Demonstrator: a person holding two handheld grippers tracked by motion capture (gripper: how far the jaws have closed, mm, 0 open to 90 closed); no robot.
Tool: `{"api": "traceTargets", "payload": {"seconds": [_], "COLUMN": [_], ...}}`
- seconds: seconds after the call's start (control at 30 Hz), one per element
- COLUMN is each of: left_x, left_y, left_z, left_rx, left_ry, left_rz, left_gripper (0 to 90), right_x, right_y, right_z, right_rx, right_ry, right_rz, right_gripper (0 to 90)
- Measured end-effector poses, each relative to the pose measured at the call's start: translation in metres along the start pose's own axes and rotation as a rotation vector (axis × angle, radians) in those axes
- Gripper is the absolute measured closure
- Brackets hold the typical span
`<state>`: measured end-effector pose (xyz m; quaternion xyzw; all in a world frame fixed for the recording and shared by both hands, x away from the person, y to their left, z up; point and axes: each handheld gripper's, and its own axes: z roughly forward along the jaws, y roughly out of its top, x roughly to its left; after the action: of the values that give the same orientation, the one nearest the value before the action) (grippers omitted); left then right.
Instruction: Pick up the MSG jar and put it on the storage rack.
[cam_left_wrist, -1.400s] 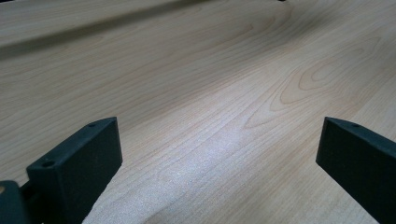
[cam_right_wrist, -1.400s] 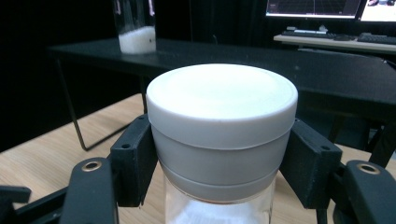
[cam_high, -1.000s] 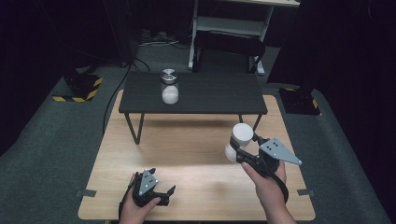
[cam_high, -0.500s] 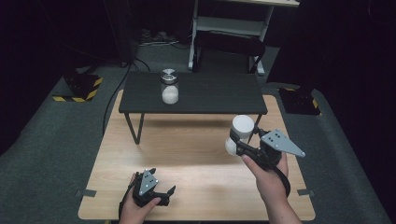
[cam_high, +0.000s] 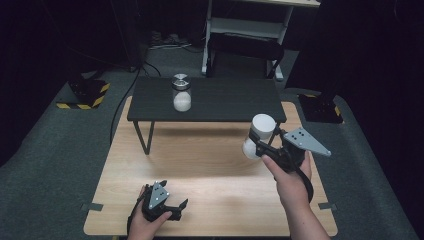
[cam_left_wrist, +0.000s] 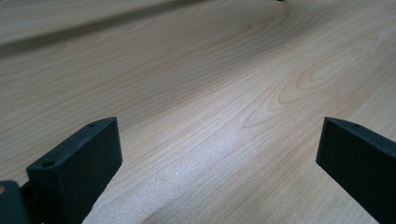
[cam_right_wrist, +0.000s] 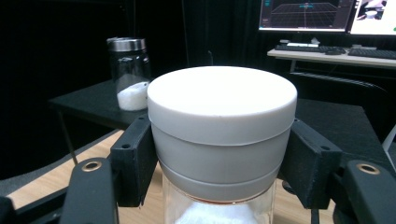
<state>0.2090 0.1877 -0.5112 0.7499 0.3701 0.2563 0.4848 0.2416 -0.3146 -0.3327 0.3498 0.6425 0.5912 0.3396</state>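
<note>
A: Fingers (cam_right_wrist: 135, 158) of the right gripper (cam_high: 261, 145) are clamped on the white-capped jar (cam_right_wrist: 222, 126), one on each side of the cap's lower band. The right gripper view has the two black fingers pressing the cap from left and right; clear glass below the cap holds white grains.

B: Position of that jar?

A: High view: it is in the air over the right part of the wooden surface (cam_high: 200, 170), near the front edge of the black side table (cam_high: 220, 102), tilted with the cap toward the table. The person's right hand (cam_high: 287, 175) carries the gripper.

B: Left side?

A: The left gripper (cam_high: 170, 209) sits low at the near left of the wooden surface, in the person's left hand (cam_high: 142, 225). Its fingers (cam_left_wrist: 77, 161) stand wide apart in the left gripper view, with bare wood grain between them; nothing is held.

B: Other items?

A: A second jar (cam_high: 181, 93) with a metal lid stands upright on the black side table, toward its left half, well apart from both grippers. It is partly filled with white grains. In the right gripper view this second jar appears behind and left of the held cap. Monitors (cam_right_wrist: 322, 14) and a keyboard (cam_right_wrist: 369, 52) sit on a desk in the far background.
</note>
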Motion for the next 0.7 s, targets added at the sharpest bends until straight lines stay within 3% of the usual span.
{"api": "traceTargets", "payload": {"seconds": [0.43, 0.7], "left_x": [0.0, 0.002], "left_y": [0.0, -0.001], "left_z": [0.0, 0.0], "left_rx": [-0.001, -0.004], "left_ry": [-0.003, -0.008], "left_rz": [0.002, -0.004], "left_gripper": [0.6, 0.6], "right_x": [0.001, 0.005], "right_y": [0.025, 0.038], "right_z": [0.015, 0.034], "right_rx": [-0.005, -0.006], "right_ry": [-0.022, -0.029], "right_rz": [-0.045, -0.039], "right_gripper": [34.4, 34.4]}}
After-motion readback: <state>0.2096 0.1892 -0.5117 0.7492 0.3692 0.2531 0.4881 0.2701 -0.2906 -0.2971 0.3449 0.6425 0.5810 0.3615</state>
